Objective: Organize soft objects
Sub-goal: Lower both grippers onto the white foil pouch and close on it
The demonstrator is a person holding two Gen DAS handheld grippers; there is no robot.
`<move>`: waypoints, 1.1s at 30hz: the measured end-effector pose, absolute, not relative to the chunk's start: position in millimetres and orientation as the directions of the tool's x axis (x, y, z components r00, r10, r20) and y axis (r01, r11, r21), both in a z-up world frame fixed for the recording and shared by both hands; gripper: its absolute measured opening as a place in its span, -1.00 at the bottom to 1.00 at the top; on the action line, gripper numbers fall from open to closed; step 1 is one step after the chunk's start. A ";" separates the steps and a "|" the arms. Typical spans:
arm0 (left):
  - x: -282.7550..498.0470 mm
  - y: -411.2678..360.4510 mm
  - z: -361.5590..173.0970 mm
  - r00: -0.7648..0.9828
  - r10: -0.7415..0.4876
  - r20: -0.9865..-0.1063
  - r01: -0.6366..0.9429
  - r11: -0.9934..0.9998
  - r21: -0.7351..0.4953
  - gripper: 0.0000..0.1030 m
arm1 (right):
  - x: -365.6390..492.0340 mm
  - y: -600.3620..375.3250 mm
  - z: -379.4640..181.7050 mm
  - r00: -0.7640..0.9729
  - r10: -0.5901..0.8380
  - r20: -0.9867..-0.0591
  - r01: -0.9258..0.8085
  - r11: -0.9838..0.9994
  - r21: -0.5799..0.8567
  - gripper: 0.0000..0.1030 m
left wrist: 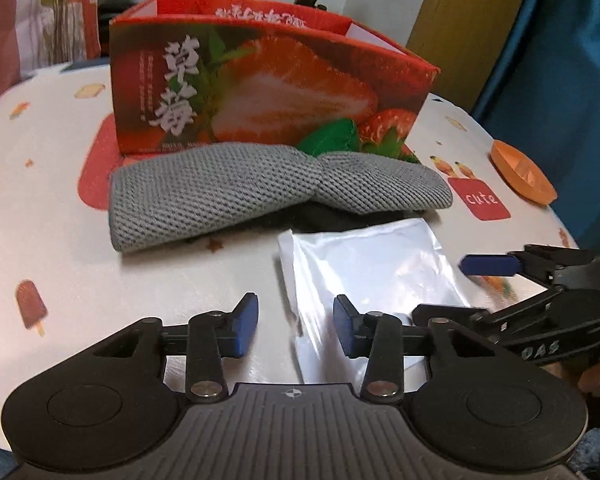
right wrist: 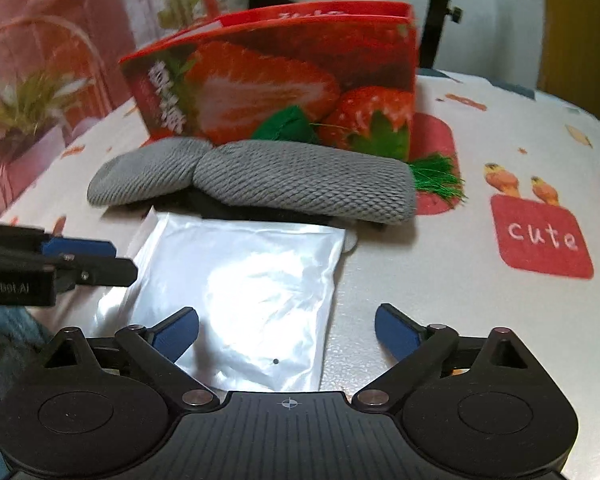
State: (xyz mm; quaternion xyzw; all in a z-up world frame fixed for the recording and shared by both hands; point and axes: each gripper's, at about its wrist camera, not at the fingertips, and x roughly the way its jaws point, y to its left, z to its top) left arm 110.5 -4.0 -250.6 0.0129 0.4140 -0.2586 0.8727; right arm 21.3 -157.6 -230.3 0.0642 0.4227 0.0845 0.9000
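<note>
A shiny silver pouch lies flat on the table in front of both grippers. My left gripper stands open with the pouch's left edge between its blue pads; the pads do not press on it. My right gripper is wide open over the pouch's near right part, nothing gripped. Each gripper shows in the other's view: the right gripper and the left gripper. Behind the pouch a grey knitted cloth lies bunched over something black. A green tasselled item pokes out behind it.
A red strawberry-printed box, open at the top, stands just behind the cloth. An orange dish sits near the table's right edge. The tablecloth is white with printed pictures. A curtain, stands and a blue drape surround the table.
</note>
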 end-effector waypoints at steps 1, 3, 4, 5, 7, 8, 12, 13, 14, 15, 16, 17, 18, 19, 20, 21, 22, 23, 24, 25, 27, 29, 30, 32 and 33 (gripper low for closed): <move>111.5 -4.7 -252.7 0.515 -0.447 -0.732 0.465 0.862 -0.200 -0.15 | 21.5 -154.1 -230.7 0.626 0.206 -0.752 -0.114 0.978 0.172 0.86; 111.6 -6.2 -256.4 0.498 -0.456 -0.738 0.476 0.855 -0.207 -0.15 | 22.0 -149.7 -231.3 0.624 0.212 -0.752 -0.137 0.977 0.161 0.86; 111.9 -6.8 -258.2 0.491 -0.457 -0.741 0.479 0.853 -0.208 -0.15 | 22.5 -147.9 -231.5 0.623 0.212 -0.753 -0.145 0.977 0.155 0.85; 112.7 -8.0 -260.1 0.488 -0.455 -0.745 0.482 0.852 -0.205 -0.15 | 23.3 -145.4 -231.5 0.622 0.212 -0.754 -0.156 0.977 0.146 0.84; 114.0 -10.3 -263.2 0.488 -0.454 -0.745 0.484 0.851 -0.202 -0.15 | 24.6 -139.7 -231.5 0.622 0.216 -0.752 -0.191 0.974 0.122 0.77; 114.7 -11.3 -264.1 0.489 -0.456 -0.744 0.486 0.850 -0.202 -0.15 | 24.6 -137.0 -231.8 0.627 0.221 -0.747 -0.210 0.971 0.111 0.73; 118.0 -13.1 -264.8 0.497 -0.453 -0.740 0.484 0.853 -0.197 -0.14 | 26.2 -135.4 -233.2 0.647 0.233 -0.726 -0.228 0.968 0.108 0.73; 118.9 -13.0 -264.1 0.499 -0.452 -0.740 0.478 0.855 -0.201 -0.14 | 26.7 -135.1 -233.7 0.652 0.233 -0.721 -0.229 0.968 0.105 0.73; 120.6 -12.5 -264.8 0.503 -0.451 -0.737 0.469 0.859 -0.206 -0.14 | 27.3 -134.8 -234.6 0.660 0.233 -0.714 -0.231 0.968 0.102 0.73; 120.9 -11.7 -264.5 0.508 -0.450 -0.734 0.464 0.861 -0.207 -0.14 | 27.9 -134.6 -235.7 0.668 0.234 -0.707 -0.233 0.967 0.100 0.73; 121.7 -10.0 -264.1 0.515 -0.448 -0.731 0.458 0.864 -0.208 -0.14 | 28.4 -134.4 -236.6 0.674 0.235 -0.700 -0.236 0.967 0.098 0.73; 122.6 -9.9 -264.6 0.518 -0.447 -0.729 0.452 0.867 -0.211 -0.14 | 28.8 -134.4 -237.3 0.680 0.237 -0.694 -0.240 0.966 0.096 0.74; 122.9 -9.6 -264.1 0.520 -0.447 -0.728 0.448 0.868 -0.213 -0.14 | 28.8 -134.4 -237.9 0.685 0.239 -0.689 -0.242 0.966 0.095 0.74; 122.8 -9.6 -264.0 0.521 -0.447 -0.727 0.447 0.869 -0.214 -0.15 | 28.5 -135.2 -238.3 0.689 0.244 -0.683 -0.244 0.965 0.098 0.74; 122.3 -9.8 -264.2 0.522 -0.447 -0.726 0.448 0.868 -0.213 -0.15 | 28.5 -135.6 -239.2 0.692 0.248 -0.678 -0.244 0.964 0.104 0.77; 121.9 -10.8 -264.3 0.523 -0.447 -0.725 0.449 0.868 -0.211 -0.15 | 28.3 -136.6 -239.7 0.694 0.256 -0.673 -0.247 0.963 0.112 0.79; 122.1 -12.4 -264.8 0.524 -0.446 -0.726 0.451 0.868 -0.207 -0.15 | 28.5 -136.9 -240.1 0.691 0.263 -0.673 -0.251 0.961 0.118 0.83; 121.3 -12.5 -264.5 0.525 -0.443 -0.727 0.454 0.868 -0.201 -0.15 | 29.0 -136.3 -239.8 0.689 0.262 -0.676 -0.253 0.961 0.115 0.83; 120.7 -13.9 -264.5 0.526 -0.439 -0.728 0.458 0.868 -0.191 -0.15 | 29.0 -135.9 -239.2 0.686 0.262 -0.679 -0.253 0.961 0.115 0.83; 120.4 -14.8 -264.5 0.528 -0.436 -0.729 0.462 0.867 -0.185 -0.15 | 28.7 -136.4 -238.4 0.682 0.265 -0.682 -0.254 0.960 0.118 0.82; 120.5 -14.4 -264.9 0.528 -0.438 -0.728 0.464 0.866 -0.184 -0.15 | 26.7 -138.2 -236.9 0.680 0.270 -0.682 -0.246 0.960 0.134 0.74; 120.7 -13.7 -265.1 0.527 -0.441 -0.726 0.464 0.866 -0.189 -0.15 | 25.8 -142.9 -235.2 0.680 0.274 -0.681 -0.229 0.961 0.158 0.64; 121.2 -13.9 -265.4 0.526 -0.441 -0.727 0.463 0.866 -0.190 -0.15 | 25.4 -143.7 -234.7 0.678 0.274 -0.682 -0.225 0.961 0.162 0.63; 122.1 -13.2 -265.5 0.523 -0.443 -0.728 0.461 0.865 -0.196 -0.15 | 23.8 -142.2 -234.1 0.677 0.261 -0.688 -0.223 0.964 0.146 0.55; 122.5 -12.8 -265.6 0.521 -0.445 -0.728 0.461 0.865 -0.199 -0.15 | 23.1 -141.7 -233.8 0.678 0.256 -0.689 -0.221 0.965 0.141 0.53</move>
